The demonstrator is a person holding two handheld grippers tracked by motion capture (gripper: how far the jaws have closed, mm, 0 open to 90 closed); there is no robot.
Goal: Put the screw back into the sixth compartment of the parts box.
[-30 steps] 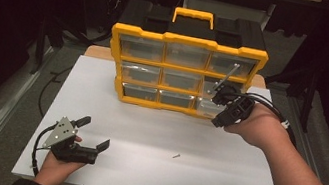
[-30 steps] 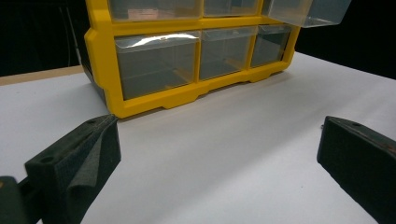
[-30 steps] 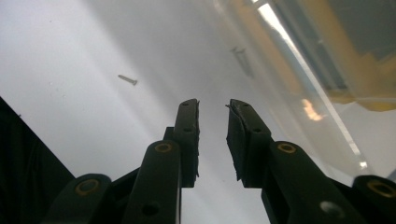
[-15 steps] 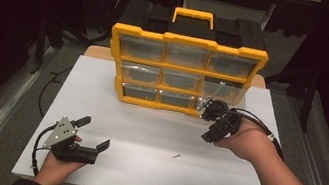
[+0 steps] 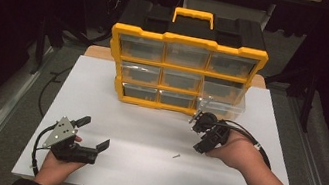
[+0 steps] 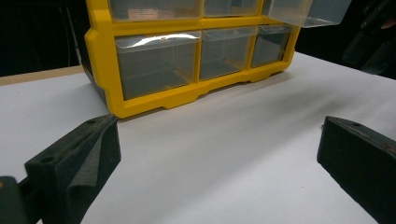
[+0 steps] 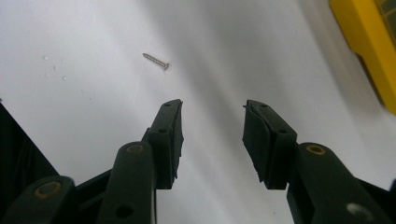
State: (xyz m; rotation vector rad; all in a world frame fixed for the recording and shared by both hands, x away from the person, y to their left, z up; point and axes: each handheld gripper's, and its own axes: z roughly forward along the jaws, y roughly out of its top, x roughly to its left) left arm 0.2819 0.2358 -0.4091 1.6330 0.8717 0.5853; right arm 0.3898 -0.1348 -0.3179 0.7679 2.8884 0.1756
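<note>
Broad white table (image 5: 102,87) underneath, wide and bare enough for easy working. At the far side, a yellow organizer (image 5: 189,41) with a handle and nine clear drawers, one drawer (image 5: 224,100) at the right pulled out toward the near edge. No brand, label or writing legible anywhere on frame, drawers or tools. Near left, left gripper (image 5: 94,132) resting low in the hand, claw spread wide with nothing between, well apart from the work. Right of centre, right gripper (image 7: 212,105) pointed down at the table just in front of the pulled drawer, claw part spread, just been opening, nothing between the pads. Smallest of all, and likely the object of the reach: a screw (image 7: 156,61) lying flat on the table, near of the right gripper and apart from it, alone in open space. Likely very light, stiff metal, not fragile, but slick, thin and apt to roll or skid off under a blunt pad. Best taken across the shank close to the head, jaws lowered to brush the table on either side, then closed slowly and squarely. Probably easy to lose from a loose pinch, so firm pressure before lifting.
</note>
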